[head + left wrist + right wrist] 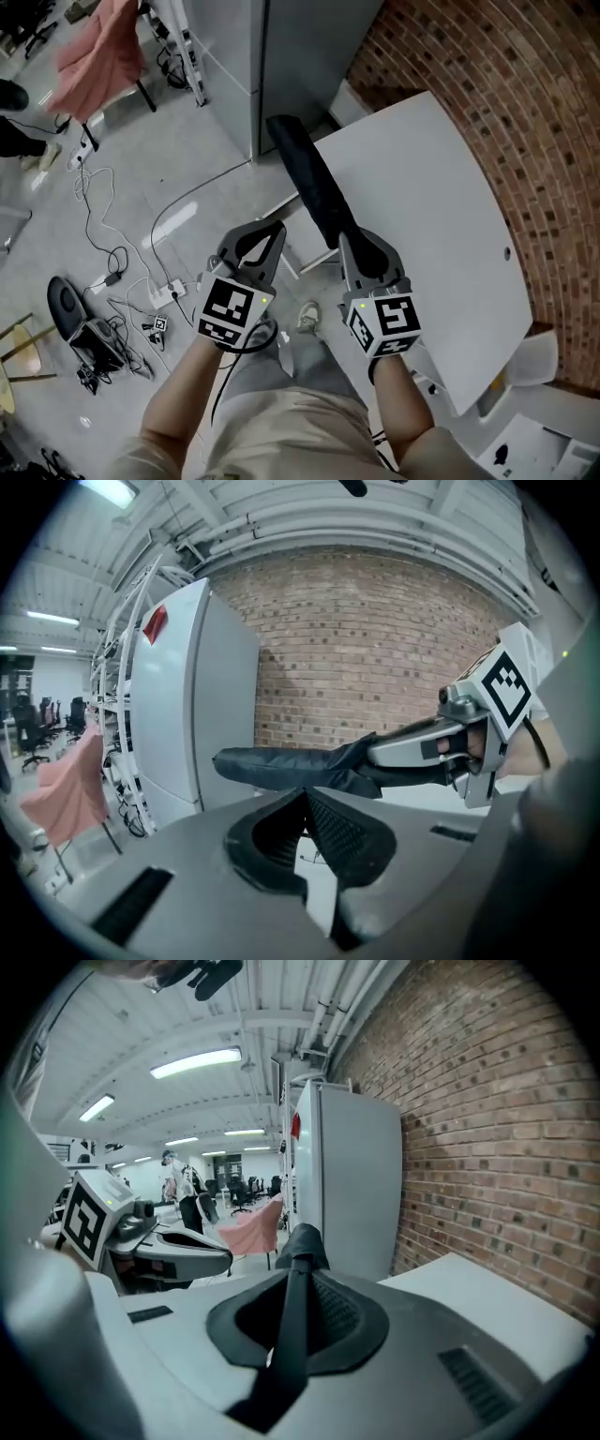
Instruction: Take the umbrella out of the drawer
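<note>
- The right gripper [354, 246] is squeezed tight on the black umbrella [314, 183]. It holds one end, so the long folded part sticks out in front, along the left edge of the white table [441, 187].
- I think it grips the end because that is the part you can reach when a long thing lies in a drawer. Held like that, the far end could dip or swing.
- The umbrella is up in the air over the table's left edge. I see it touching nothing but the gripper. So it looks like it is already out of the drawer. I cannot pick out the drawer for sure.
- The left gripper [267, 232] is just off the table's left edge, beside the right one. Its jaws are pressed together with nothing between them. I think it is only keeping out of the way.
- The umbrella's far tip points at the tall grey cabinet [234, 66], which stands past the table's far left corner. The tip is near it. A push forward could bump it there.
- The brick wall [525, 112] runs behind the table's far right side. It is well apart from the umbrella.
- To the left of the table the floor is open, so there is room to swing that way. But cables [103, 244] lie there, so feet must take care.
- The part of the table top I can see has nothing on it. It looks like a wide, safe place to lay the umbrella down.
</note>
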`<state>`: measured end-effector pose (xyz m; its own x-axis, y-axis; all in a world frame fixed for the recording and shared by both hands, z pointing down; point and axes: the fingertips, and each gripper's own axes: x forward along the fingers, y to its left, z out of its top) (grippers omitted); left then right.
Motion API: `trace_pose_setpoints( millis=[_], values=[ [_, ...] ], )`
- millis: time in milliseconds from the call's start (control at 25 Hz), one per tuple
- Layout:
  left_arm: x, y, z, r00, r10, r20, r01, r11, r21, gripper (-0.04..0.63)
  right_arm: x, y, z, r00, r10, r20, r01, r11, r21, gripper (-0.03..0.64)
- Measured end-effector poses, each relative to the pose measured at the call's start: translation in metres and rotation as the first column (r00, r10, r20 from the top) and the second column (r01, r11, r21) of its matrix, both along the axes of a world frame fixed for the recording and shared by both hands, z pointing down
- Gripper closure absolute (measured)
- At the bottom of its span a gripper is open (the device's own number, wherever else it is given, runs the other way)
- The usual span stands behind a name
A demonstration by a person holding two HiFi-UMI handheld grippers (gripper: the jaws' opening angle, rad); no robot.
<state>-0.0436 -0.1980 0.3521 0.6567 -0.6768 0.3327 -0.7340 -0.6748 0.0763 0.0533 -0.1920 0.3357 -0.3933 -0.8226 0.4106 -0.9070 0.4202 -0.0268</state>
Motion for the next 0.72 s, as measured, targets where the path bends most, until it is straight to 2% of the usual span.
trace_pose_setpoints(
  millis=[120, 360, 560, 720],
  values=[
    [0.002, 0.006, -0.042, 0.999, 0.015, -0.049, -0.014, 1.0, 0.022, 0.588, 0.009, 0.004, -0.044, 0.999, 0.018, 0.028, -0.019, 0.999, 0.028, 0.58],
    [0.0, 0.024, -0.111, 0.999, 0.02, -0.045, -0.015, 0.996, 0.091, 0.587, 0.028, 0.023, -0.121, 0.999, 0.021, 0.042, -0.026, 0.992, 0.123, 0.578],
    [-0.007, 0.035, -0.16, 1.0, -0.004, -0.002, 0.004, 0.978, 0.208, 0.587, 0.036, 0.043, -0.175, 0.997, 0.016, 0.077, -0.033, 0.976, 0.217, 0.578],
    [0.001, 0.049, -0.18, 0.999, 0.031, -0.013, -0.027, 0.973, 0.231, 0.586, 0.041, 0.063, -0.204, 0.995, 0.002, 0.096, -0.027, 0.964, 0.266, 0.577]
  ],
)
